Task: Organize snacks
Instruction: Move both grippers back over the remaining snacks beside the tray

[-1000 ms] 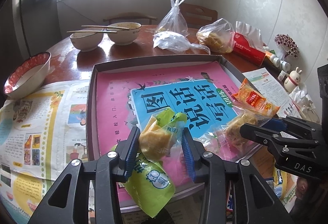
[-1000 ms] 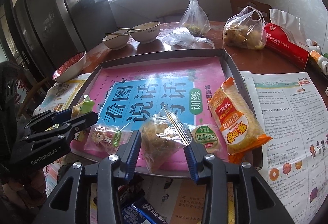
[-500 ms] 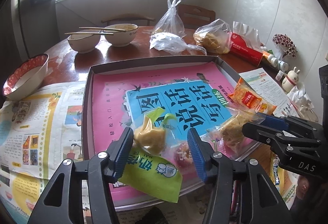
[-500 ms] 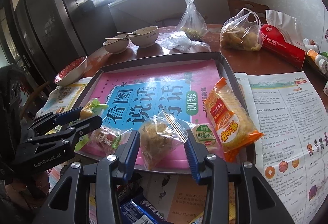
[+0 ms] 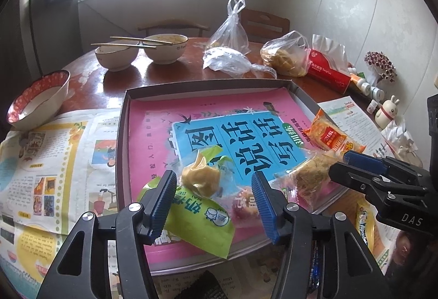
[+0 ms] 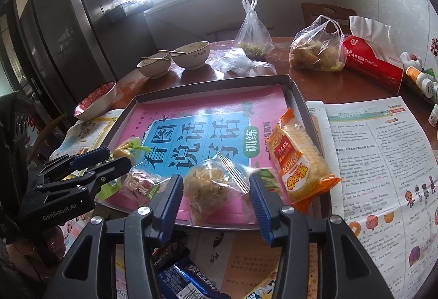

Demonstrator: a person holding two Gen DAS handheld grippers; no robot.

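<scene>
While both tools' jaws are opening, the left tool straddles a small clear-wrapped yellow pastry lying on a green snack pouch, pads off it. The right tool brackets a clear-wrapped crumbly cake, not pinching it. Both snacks sit in the shallow grey box lid with its pink book, on the wooden worktop.

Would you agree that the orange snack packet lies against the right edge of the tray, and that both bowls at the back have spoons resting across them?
Not quite: the two bowls carry chopsticks, not spoons, as the right wrist view shows. The orange snack packet does lie against the tray's right edge.
</scene>
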